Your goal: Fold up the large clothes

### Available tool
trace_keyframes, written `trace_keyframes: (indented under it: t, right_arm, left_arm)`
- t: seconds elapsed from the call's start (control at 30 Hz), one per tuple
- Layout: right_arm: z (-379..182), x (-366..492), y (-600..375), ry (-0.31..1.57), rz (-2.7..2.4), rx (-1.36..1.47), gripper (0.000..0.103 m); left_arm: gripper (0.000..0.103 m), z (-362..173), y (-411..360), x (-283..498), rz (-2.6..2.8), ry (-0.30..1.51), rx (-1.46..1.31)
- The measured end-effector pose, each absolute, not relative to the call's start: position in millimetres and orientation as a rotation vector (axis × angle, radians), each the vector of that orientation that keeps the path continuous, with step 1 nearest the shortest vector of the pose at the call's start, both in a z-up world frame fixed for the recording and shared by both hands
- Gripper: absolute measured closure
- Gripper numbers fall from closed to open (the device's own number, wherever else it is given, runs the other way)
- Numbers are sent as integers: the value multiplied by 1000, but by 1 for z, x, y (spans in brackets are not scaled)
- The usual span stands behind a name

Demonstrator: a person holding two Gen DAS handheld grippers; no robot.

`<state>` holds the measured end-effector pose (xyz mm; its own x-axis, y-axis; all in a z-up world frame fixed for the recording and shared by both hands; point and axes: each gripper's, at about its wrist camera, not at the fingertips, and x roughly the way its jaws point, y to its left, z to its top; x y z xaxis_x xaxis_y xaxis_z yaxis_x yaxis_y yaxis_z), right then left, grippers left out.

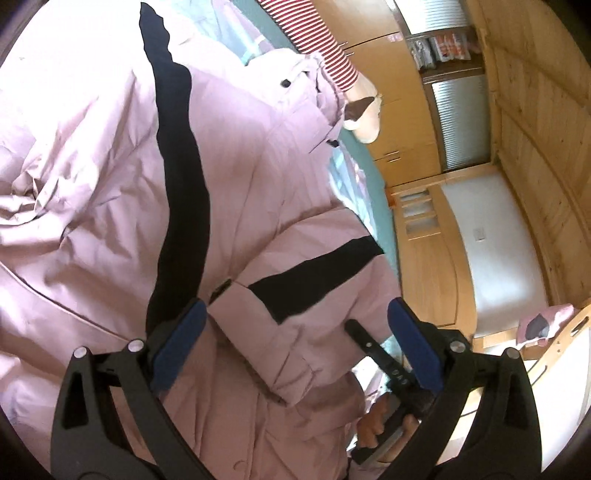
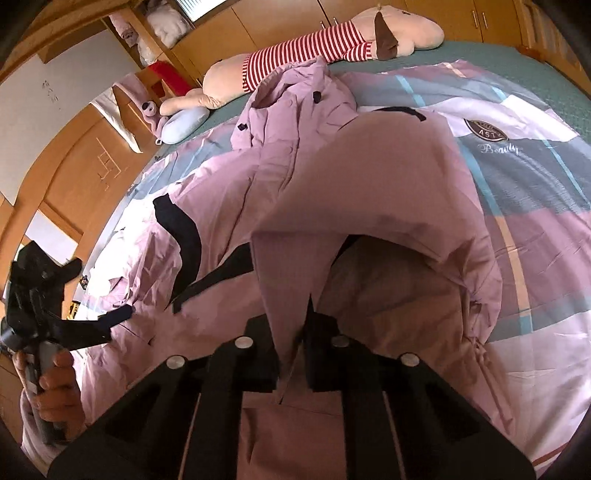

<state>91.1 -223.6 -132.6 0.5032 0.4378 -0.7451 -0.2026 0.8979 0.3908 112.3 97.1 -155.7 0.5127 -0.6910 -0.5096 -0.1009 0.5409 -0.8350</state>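
On the patchwork bedspread [image 2: 517, 192] our pink puffer jacket [image 2: 295, 192] lies spread. Right gripper [image 2: 295, 354]: jaws clenched on a lifted jacket edge, fabric pinched between them. Left gripper [image 1: 295, 336]: jaws spread wide, jacket sleeve just beyond them, nothing held. Striped plush toy [image 2: 306, 44] lies past the hood.

Bedroom lined in pale wood

Wooden wardrobes [image 2: 280, 22] run behind a bed [image 2: 535, 62] with a teal sheet; daylight falls through a slatted window blind [image 1: 461, 122] beside plank wall panelling [image 1: 535, 129].
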Motion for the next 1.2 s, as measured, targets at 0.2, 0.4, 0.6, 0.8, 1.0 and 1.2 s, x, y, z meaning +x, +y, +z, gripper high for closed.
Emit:
trace_keyframes:
  t: [0.2,0.4,0.6,0.8,1.0,1.2]
  right_arm:
    - [-134,92,-224,968,389,283,92]
    - [-131,88,-216,963,388,221,89]
    - [-114,84,-224,928,421,218,26]
    - [-108,93,-278,916,419,484,26]
    - [-176,117,-316,1088,433,962,26]
    - [-192,128,-336,1047,272,999,40]
  left_arm:
    - [2,-177,45,116,-577,1198,-825]
    - [41,-193,18,119,-615,1221,-832]
    - [86,-184,31,130,-538,1123,-780]
    - [88,-122,28,149,-293,968,-370]
    - [88,-124,75,164,-16,904,-247]
    - [80,-136,94,159,55,943,-263]
